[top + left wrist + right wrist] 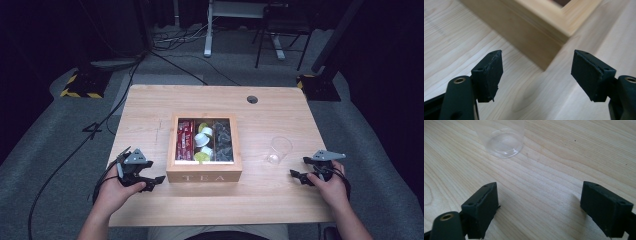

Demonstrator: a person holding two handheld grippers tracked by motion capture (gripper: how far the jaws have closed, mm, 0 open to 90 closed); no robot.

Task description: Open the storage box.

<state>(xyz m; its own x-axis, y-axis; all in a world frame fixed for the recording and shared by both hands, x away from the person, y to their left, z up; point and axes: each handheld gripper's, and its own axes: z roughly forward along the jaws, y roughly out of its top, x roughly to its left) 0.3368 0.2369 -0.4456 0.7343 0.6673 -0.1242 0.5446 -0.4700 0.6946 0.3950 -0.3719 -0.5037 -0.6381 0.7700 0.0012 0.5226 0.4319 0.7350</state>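
Observation:
A wooden tea box (204,172) marked TEA sits mid-table with a clear lid; inside lie red packets (185,140), white and yellow-green capsules (204,140) and dark packets (222,141). My left gripper (156,181) rests just left of the box's near corner, open and empty; in the left gripper view (536,72) that box corner (554,40) lies ahead between the jaws. A clear plastic cup (279,150) stands right of the box. My right gripper (299,176) is open near the table's right edge, short of the cup; the cup base (504,143) lies ahead in the right gripper view (540,206).
The light wooden table (150,110) has a round cable hole (252,99) at the back. Cables (75,150) run over the grey floor on the left. A yellow-and-black stand foot (82,85) and chair legs (280,45) stand beyond the table.

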